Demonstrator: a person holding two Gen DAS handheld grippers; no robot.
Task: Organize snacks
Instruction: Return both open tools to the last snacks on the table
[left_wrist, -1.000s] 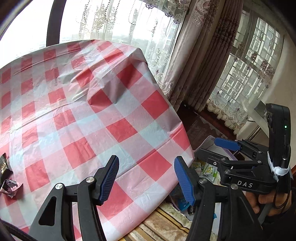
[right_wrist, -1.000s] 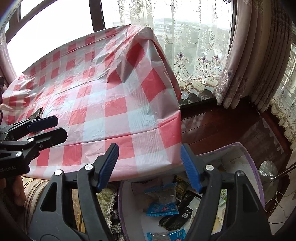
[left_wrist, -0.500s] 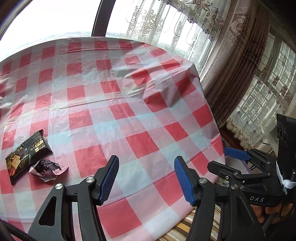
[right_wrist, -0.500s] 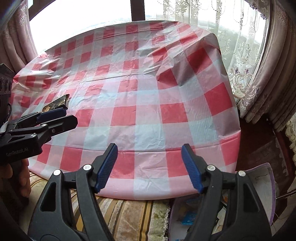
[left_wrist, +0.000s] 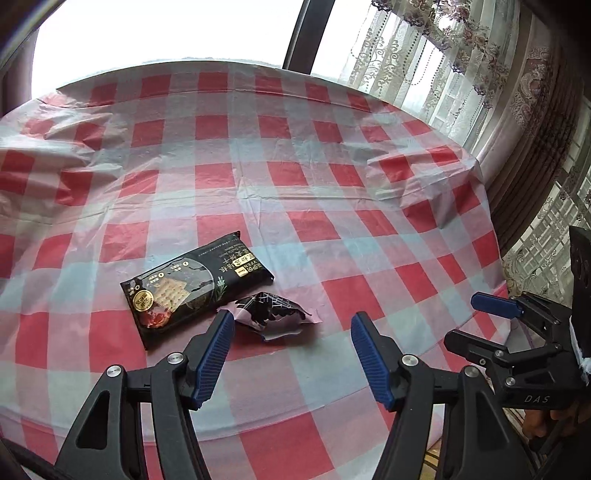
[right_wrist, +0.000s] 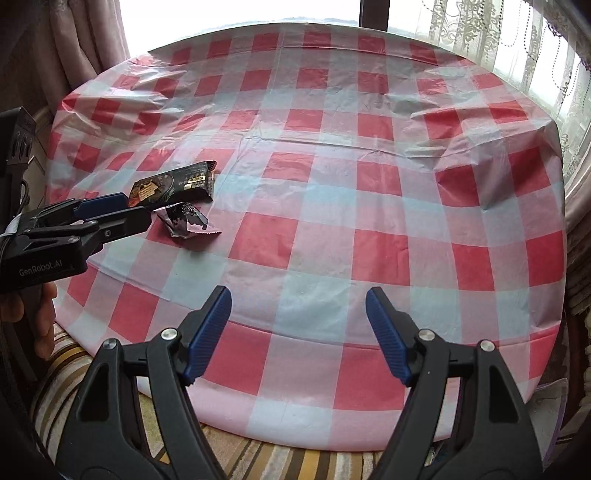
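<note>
A black cracker packet (left_wrist: 192, 290) lies on the red-and-white checked tablecloth (left_wrist: 332, 177). A small crumpled black-and-pink wrapper (left_wrist: 273, 315) lies right beside it on the near side. My left gripper (left_wrist: 291, 354) is open and empty, hovering just short of the wrapper. My right gripper (right_wrist: 297, 332) is open and empty over the table's near edge, to the right of the snacks. The packet (right_wrist: 173, 184) and wrapper (right_wrist: 186, 221) show at the left of the right wrist view, with the left gripper (right_wrist: 114, 214) next to them. The right gripper (left_wrist: 495, 317) shows at the right of the left wrist view.
The round table (right_wrist: 369, 240) stands before a bright window with lace curtains (left_wrist: 424, 62). A striped rug (right_wrist: 258, 458) lies below the table's near edge. A purple-rimmed container's edge (right_wrist: 557, 402) shows at the lower right.
Both grippers have swung left, from the floor container beside the table to over the tabletop. The packet and wrapper have come from the left edge to just ahead of the left gripper.
</note>
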